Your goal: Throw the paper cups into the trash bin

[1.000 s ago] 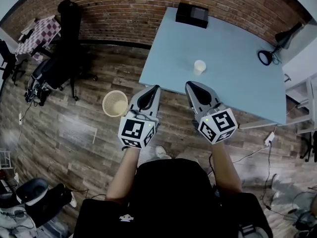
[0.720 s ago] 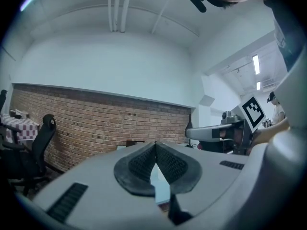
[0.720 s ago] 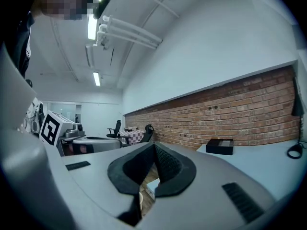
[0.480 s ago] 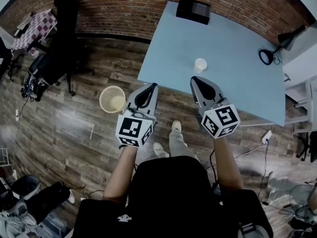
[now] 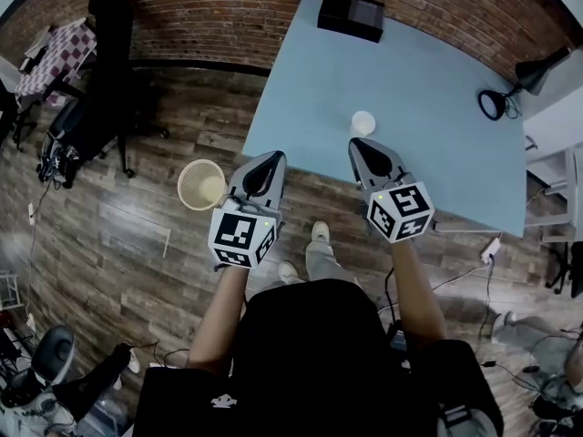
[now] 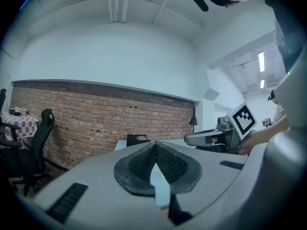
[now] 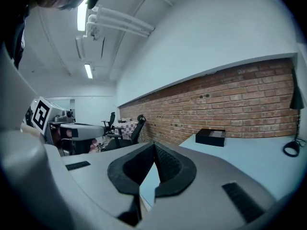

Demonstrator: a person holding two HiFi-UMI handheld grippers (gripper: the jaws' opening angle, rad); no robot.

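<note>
One white paper cup (image 5: 363, 123) stands upright on the light blue table (image 5: 428, 80) near its front edge. On the wooden floor to the table's left sits a tan wicker trash bin (image 5: 201, 184). My right gripper (image 5: 359, 145) is shut and empty, its tip just short of the cup in the head view. My left gripper (image 5: 273, 158) is shut too, held over the floor between the bin and the table's corner. In both gripper views the pads (image 6: 154, 162) (image 7: 152, 163) meet with nothing between them; the cup is hidden behind them.
A black box (image 5: 351, 16) sits at the table's far edge and a black desk lamp (image 5: 510, 85) at its right. A brick wall (image 5: 209, 16) runs behind. Black office chairs (image 5: 100, 98) stand at the left, and cables (image 5: 474, 271) trail on the floor at right.
Both grippers have moved forward toward the table. The right tip has come close to the cup. The person has stepped forward, and the bin sits nearer the left gripper in view.
</note>
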